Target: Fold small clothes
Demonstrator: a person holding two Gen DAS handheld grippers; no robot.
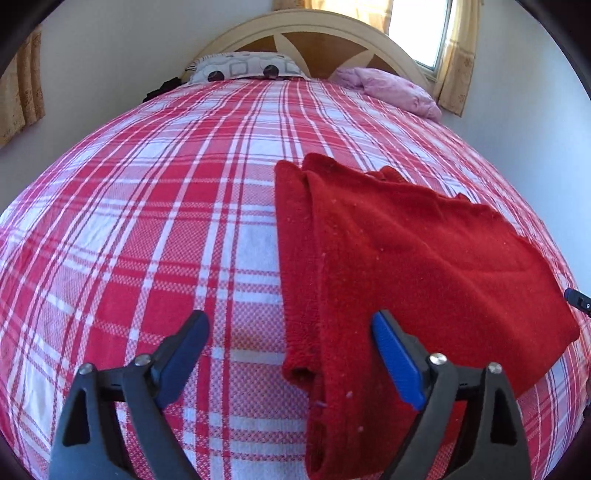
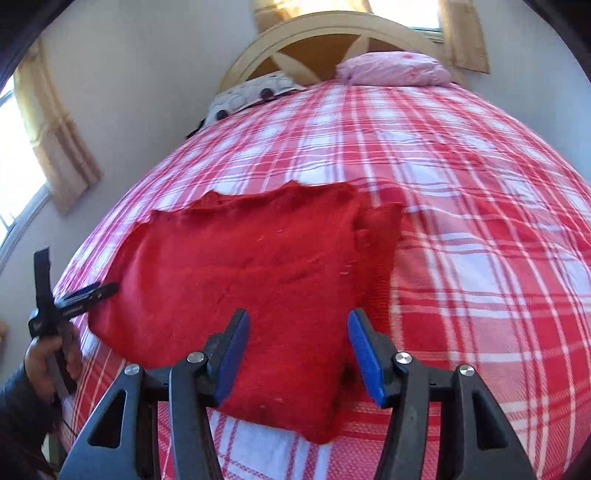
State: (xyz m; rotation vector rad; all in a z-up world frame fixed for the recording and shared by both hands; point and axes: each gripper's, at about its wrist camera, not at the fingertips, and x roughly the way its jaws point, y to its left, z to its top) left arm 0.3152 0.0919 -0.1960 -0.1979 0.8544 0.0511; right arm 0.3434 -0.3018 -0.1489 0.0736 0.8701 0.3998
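Lying flat on the plaid bedspread, a red knit garment is seen already folded over, w/ a narrower doubled strip along one side. No earlier view is given, so only the present layout is called.

Left hand-held gripper: jaws stood wide apart, nothing pinched. The garment's near edge is crossed by the right finger; the left finger is held over bare bedspread. So the garment lies ahead and to the right of this gripper, long axis running away toward the headboard.

Right hand-held gripper: jaws apart at a mid gap, nothing clamped. The garment's near corner is seen directly under and between the fingers; whether cloth is touched can't be told. Most of the cloth spreads ahead and to the left in this view.

Judgement: the right side is better placed, being centred over the near corner, while the left sits off the garment's edge. The next fold prob. turns on both near corners being pinched and carried toward the far edge. Far off, a patterned pillow and a pink pillow are kept well clear.
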